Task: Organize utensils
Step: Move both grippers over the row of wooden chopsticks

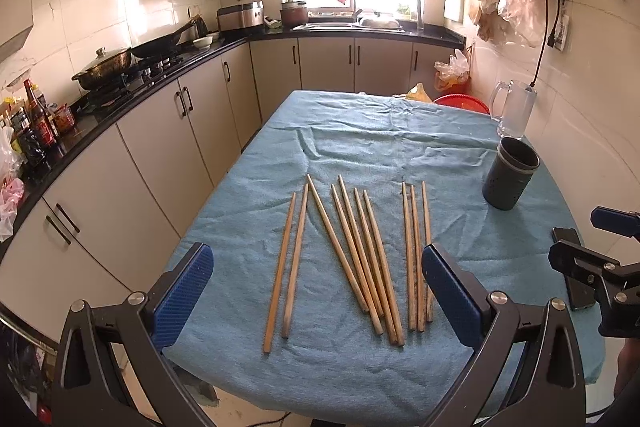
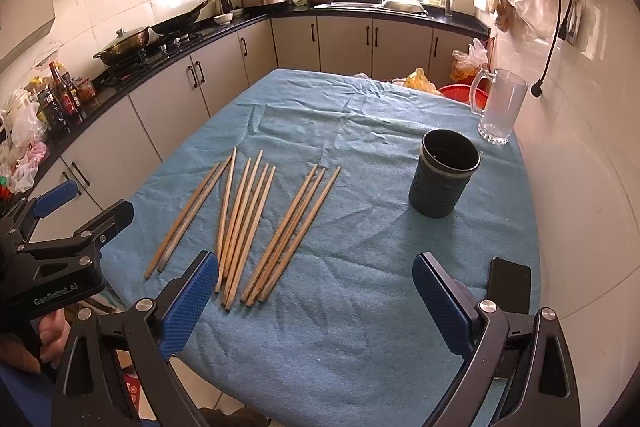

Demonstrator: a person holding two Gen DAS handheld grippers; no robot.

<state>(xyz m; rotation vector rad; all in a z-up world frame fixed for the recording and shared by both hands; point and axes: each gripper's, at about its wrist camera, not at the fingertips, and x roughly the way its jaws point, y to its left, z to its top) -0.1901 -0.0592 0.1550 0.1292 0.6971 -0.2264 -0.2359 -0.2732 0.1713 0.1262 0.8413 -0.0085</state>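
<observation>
Several wooden chopsticks [image 1: 360, 255] lie side by side on the blue tablecloth [image 1: 360, 131], in three loose groups. They also show in the right wrist view [image 2: 244, 223]. A dark cylindrical utensil holder [image 1: 510, 173] stands upright and empty at the right of them, also seen in the right wrist view [image 2: 444, 179]. My left gripper [image 1: 318, 291] is open and empty, hovering over the near ends of the chopsticks. My right gripper [image 2: 316, 301] is open and empty over the near table edge, right of the chopsticks.
A glass mug [image 2: 498, 107] stands behind the holder by the wall. A black phone [image 2: 510, 283] lies at the table's right near edge. Kitchen counter with pans [image 1: 108, 63] and bottles [image 1: 36, 123] runs along the left. A red basin [image 1: 464, 103] sits beyond the far edge.
</observation>
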